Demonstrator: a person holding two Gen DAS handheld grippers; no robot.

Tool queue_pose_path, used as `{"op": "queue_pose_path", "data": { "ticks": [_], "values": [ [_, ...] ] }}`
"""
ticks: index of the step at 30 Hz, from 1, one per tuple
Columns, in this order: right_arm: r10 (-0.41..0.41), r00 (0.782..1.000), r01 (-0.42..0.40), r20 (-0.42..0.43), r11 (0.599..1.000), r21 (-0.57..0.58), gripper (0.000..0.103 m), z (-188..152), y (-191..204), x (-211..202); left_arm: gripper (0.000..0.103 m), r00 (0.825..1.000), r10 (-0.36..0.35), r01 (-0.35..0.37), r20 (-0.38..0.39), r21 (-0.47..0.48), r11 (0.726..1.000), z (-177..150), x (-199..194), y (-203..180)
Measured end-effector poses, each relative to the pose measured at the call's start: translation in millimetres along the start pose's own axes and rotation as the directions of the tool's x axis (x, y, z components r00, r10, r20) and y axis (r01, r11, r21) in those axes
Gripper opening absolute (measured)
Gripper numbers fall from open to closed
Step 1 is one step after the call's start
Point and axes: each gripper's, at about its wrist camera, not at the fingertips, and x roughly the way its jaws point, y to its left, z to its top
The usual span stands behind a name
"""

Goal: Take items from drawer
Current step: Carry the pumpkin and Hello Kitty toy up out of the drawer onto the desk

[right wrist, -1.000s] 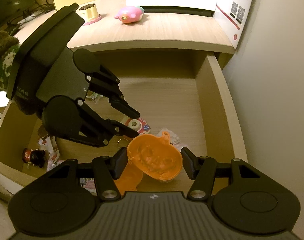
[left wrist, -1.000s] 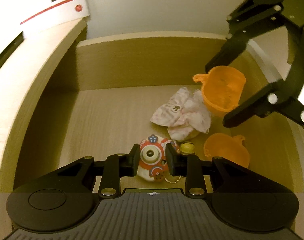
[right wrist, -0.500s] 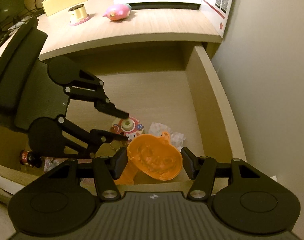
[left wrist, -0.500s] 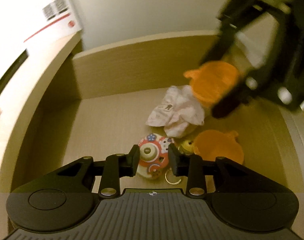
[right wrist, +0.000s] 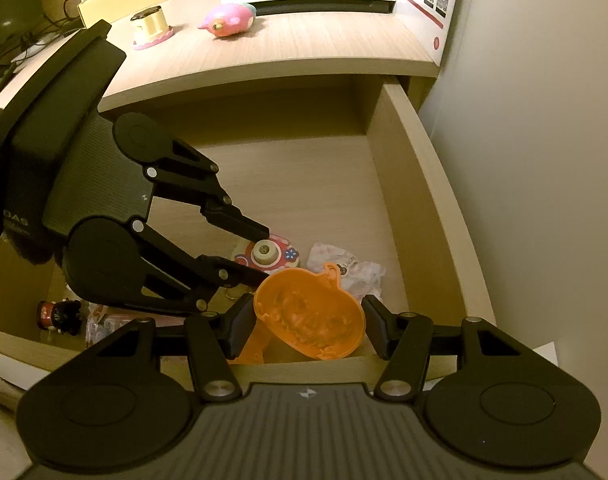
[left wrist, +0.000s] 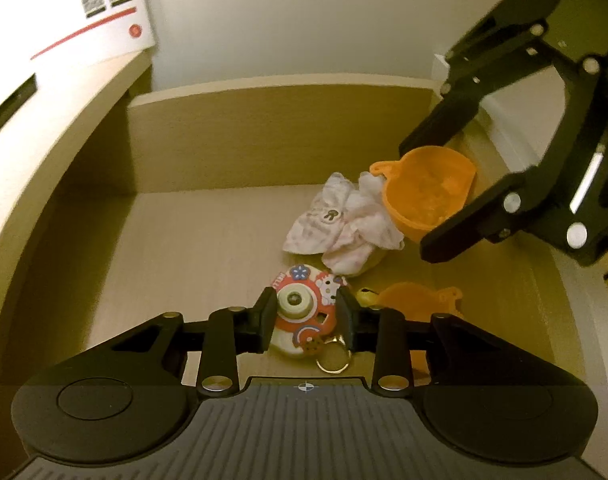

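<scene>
Two grippers work the open drawer (right wrist: 416,168), each on its own item so both lift out together. Right gripper (right wrist: 302,322) is clenched on the orange pumpkin mould (right wrist: 310,316), raised clear. Left gripper (left wrist: 306,316) pinches the toy camera (left wrist: 304,312), near the drawer's front.

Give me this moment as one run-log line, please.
left gripper: shut on toy camera | right gripper: shut on pumpkin cup | drawer: open

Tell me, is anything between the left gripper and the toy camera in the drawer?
Nothing visible. The left gripper already has its fingers on either side of the toy camera. The crumpled cloth and the orange pumpkin half lie beyond and beside it.
</scene>
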Motion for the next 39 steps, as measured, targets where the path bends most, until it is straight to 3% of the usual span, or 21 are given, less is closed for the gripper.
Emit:
{"op": "queue_pose_path", "data": {
  "ticks": [2,3,5,8,13,16,19,21,23,25,30,32,34,35,37,39],
  "values": [
    [0.0,1.0,0.0,0.0,1.0,-0.001,0.058,0.4,-0.1,0.2,0.041,1.0,0.016,-0.016,-0.001,-0.005,1.0,0.3,0.6,3.2],
    [0.0,1.0,0.0,0.002,1.0,0.0,0.058,0.2,0.2,0.0,0.051,0.999,0.053,-0.053,-0.005,-0.019,0.998,0.8,0.0,5.9],
    [-0.001,1.0,0.001,0.004,1.0,0.001,0.058,0.3,1.2,-0.6,0.06,0.991,0.133,-0.133,-0.017,-0.069,0.989,1.4,3.9,17.9],
    [0.001,1.0,-0.001,0.009,1.0,0.002,0.058,-1.1,1.3,-1.6,0.061,0.986,0.163,-0.166,-0.034,-0.155,0.974,3.6,6.4,37.6],
    [0.011,1.0,-0.011,0.007,1.0,-0.003,0.058,-0.2,5.7,0.0,0.061,0.993,0.107,-0.115,-0.044,-0.268,0.956,9.9,2.1,54.1],
    [0.015,1.0,-0.015,0.007,1.0,-0.006,0.058,-1.4,9.3,-1.6,0.062,0.997,0.035,-0.056,-0.07,-0.328,0.943,8.4,12.1,63.0],
    [0.013,1.0,-0.013,0.008,1.0,-0.001,0.058,0.1,7.6,-3.3,0.063,0.997,0.058,-0.07,-0.056,-0.251,0.965,5.1,12.8,52.6],
    [0.005,1.0,-0.005,0.011,1.0,0.007,0.058,-1.1,6.0,-5.7,0.054,0.997,0.054,-0.065,-0.05,-0.256,0.965,4.5,12.6,52.8],
    [-0.005,1.0,0.005,0.014,1.0,0.015,0.058,-1.8,4.1,-8.1,0.052,0.997,0.031,-0.05,-0.072,-0.277,0.96,5.6,10.2,54.4],
    [-0.015,1.0,0.015,0.017,1.0,0.017,0.058,0.9,1.5,-8.3,0.051,0.992,0.032,-0.07,-0.121,-0.326,0.943,6.2,6.5,56.0],
    [-0.037,0.998,0.037,0.044,0.999,-0.011,0.058,11.4,5.0,-13.8,0.051,0.992,0.054,-0.095,-0.116,-0.39,0.916,-3.3,-24.1,56.4],
    [-0.045,0.996,0.048,0.076,0.998,-0.038,0.058,21.4,9.4,-20.2,0.05,0.992,0.09,-0.122,-0.091,-0.46,0.88,-3.4,-56.6,59.3],
    [-0.054,0.989,0.062,0.139,0.997,-0.049,0.058,40.0,10.4,-30.7,0.05,0.99,0.139,-0.123,-0.013,-0.548,0.827,0.0,-103.4,66.8],
    [-0.056,0.983,0.065,0.175,0.997,-0.047,0.058,49.8,9.9,-37.9,0.05,0.983,0.183,-0.131,0.03,-0.58,0.804,2.4,-130.5,70.6],
    [-0.059,0.963,0.074,0.264,0.996,-0.046,0.058,78.0,7.7,-54.5,0.05,0.945,0.312,-0.194,0.093,-0.61,0.768,8.6,-181.6,79.2],
    [-0.069,0.936,0.094,0.345,0.994,-0.058,0.058,111.2,8.1,-64.1,0.05,0.88,0.462,-0.295,0.112,-0.633,0.715,12.8,-220.4,91.7]
  ]
}}
